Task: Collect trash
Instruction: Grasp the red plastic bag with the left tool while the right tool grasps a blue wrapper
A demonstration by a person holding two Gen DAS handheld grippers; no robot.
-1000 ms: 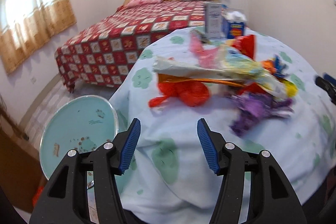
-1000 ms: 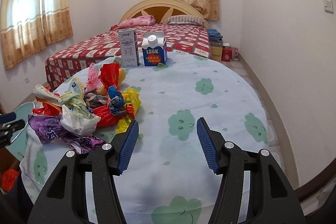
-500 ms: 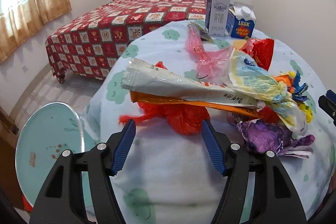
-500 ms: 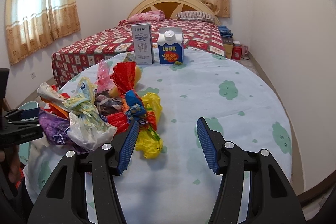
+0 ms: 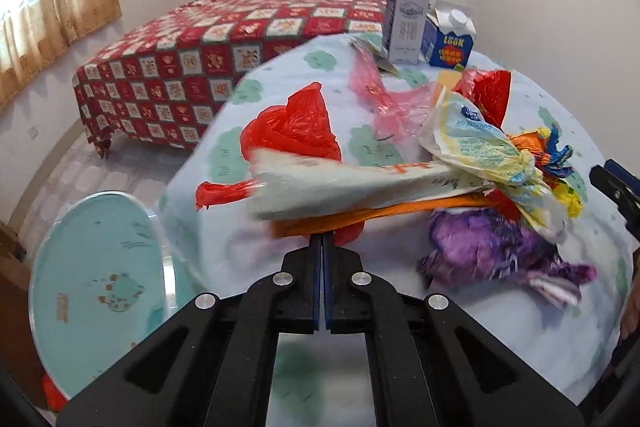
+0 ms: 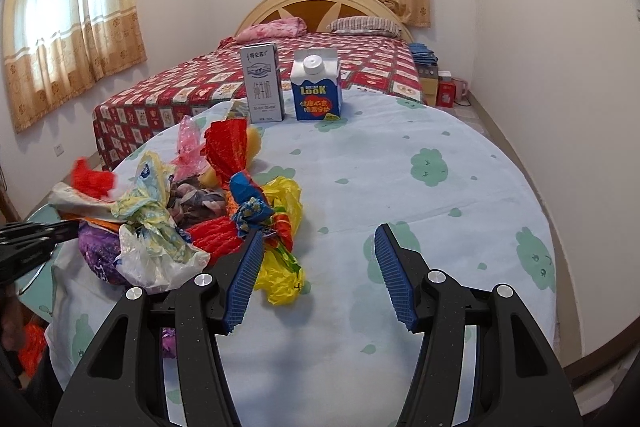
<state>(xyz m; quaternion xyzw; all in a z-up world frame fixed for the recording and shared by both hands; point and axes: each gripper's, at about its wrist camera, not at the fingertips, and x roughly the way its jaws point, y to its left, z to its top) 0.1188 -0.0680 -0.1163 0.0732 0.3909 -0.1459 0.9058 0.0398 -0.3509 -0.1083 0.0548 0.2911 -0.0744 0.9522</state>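
Note:
A heap of plastic wrappers and bags (image 6: 192, 211) lies on the left of a round table with a pale blue cloth (image 6: 400, 179). In the left wrist view, my left gripper (image 5: 322, 247) is shut at the near edge of the heap, on the orange wrapper (image 5: 360, 213) under a long white wrapper (image 5: 344, 187), with a red bag (image 5: 296, 127) behind. A purple wrapper (image 5: 488, 251) lies to the right. My right gripper (image 6: 316, 267) is open and empty above the cloth, its left finger beside a yellow bag (image 6: 280, 267).
Two cartons, a grey one (image 6: 262, 89) and a blue one (image 6: 316, 91), stand at the table's far edge. A bed with a red quilt (image 6: 224, 87) lies behind. A teal round bin lid (image 5: 96, 279) is on the floor left of the table.
My left gripper has moved in to the heap's near edge and shut on the orange wrapper; the heap's left end has lifted and shifted. My right gripper has come closer to the heap, still open.

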